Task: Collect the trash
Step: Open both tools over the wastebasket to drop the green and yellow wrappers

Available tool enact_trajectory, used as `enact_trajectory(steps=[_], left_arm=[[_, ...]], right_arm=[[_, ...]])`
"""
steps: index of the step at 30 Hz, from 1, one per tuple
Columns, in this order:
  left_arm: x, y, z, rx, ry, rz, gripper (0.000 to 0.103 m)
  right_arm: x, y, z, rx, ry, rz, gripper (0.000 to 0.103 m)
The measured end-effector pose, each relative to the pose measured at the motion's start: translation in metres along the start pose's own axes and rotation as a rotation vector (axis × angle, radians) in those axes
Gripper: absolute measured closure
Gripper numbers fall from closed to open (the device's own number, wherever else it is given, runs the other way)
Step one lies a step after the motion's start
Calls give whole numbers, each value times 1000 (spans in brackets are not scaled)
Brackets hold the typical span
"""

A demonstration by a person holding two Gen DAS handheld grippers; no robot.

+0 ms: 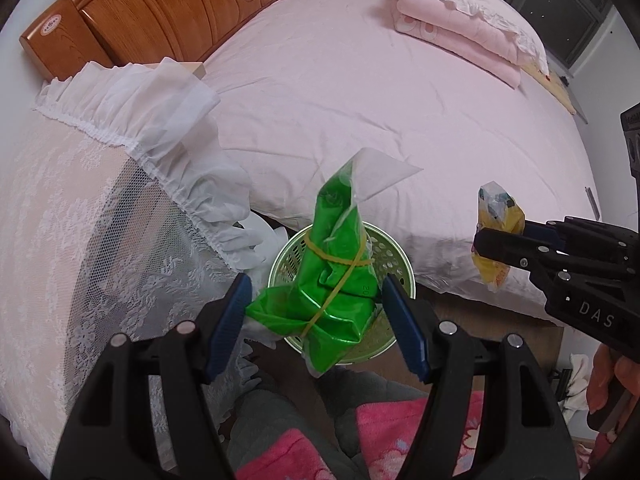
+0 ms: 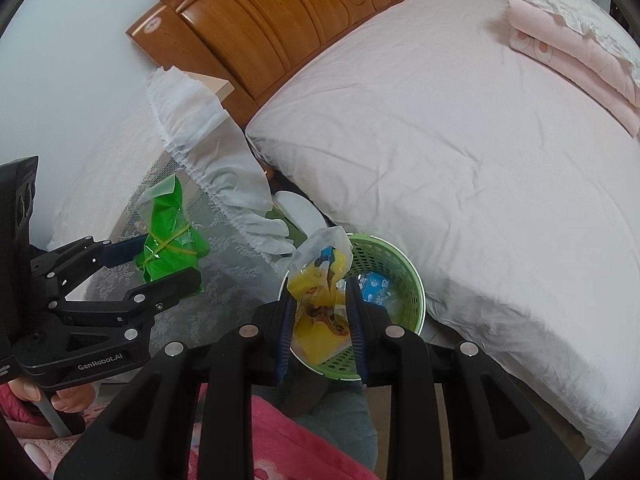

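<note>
My left gripper (image 1: 316, 300) is shut on a green plastic bag (image 1: 336, 272) bound with a yellow rubber band, held above a light green perforated trash basket (image 1: 394, 258). My right gripper (image 2: 322, 318) is shut on a yellow snack wrapper (image 2: 320, 308), held over the near rim of the same basket (image 2: 404, 264). A blue and white packet (image 2: 374, 286) lies inside the basket. The right gripper with the wrapper (image 1: 496, 236) shows at the right of the left wrist view. The left gripper with the green bag (image 2: 170, 236) shows at the left of the right wrist view.
The basket stands on the floor between a bed with a pink sheet (image 1: 360, 92) and a lace-covered bedside unit (image 1: 80, 220). A wooden headboard (image 2: 280, 20) is behind. Folded pink bedding (image 1: 460, 28) lies on the far side. The person's knees and pink clothing (image 2: 280, 440) are below.
</note>
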State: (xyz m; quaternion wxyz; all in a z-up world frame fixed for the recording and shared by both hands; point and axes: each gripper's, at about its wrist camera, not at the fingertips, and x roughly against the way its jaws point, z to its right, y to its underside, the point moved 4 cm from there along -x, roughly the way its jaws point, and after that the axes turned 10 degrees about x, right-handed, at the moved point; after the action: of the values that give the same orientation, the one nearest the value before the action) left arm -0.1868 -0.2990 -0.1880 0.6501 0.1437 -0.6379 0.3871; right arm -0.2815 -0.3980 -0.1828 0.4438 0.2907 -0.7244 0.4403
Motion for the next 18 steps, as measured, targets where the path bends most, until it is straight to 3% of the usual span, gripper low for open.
enact_trajectory(steps=[3,5,7,15,16,18], left_arm=[[-2,1,3,-10,14,-11,37],[-3,1,6,-9,26,-23,31],[-4,1,7,2,30,-31,9],[8,-6,-10,45,-45,25,8],[10,-7,-14,57,-52,32,8],[14,-9,-23,83,-65,45,8]], right_arm=[[1,2,1,-6,1,0,76],[1,2,2,-7,2,0,76],[1,1,4,-10,3,1,76],[-11,1,2,-2,-10,-26,75],[-14,1,0,4,-18,-39,72],[-21,-1,-3,19,2,-58,45]])
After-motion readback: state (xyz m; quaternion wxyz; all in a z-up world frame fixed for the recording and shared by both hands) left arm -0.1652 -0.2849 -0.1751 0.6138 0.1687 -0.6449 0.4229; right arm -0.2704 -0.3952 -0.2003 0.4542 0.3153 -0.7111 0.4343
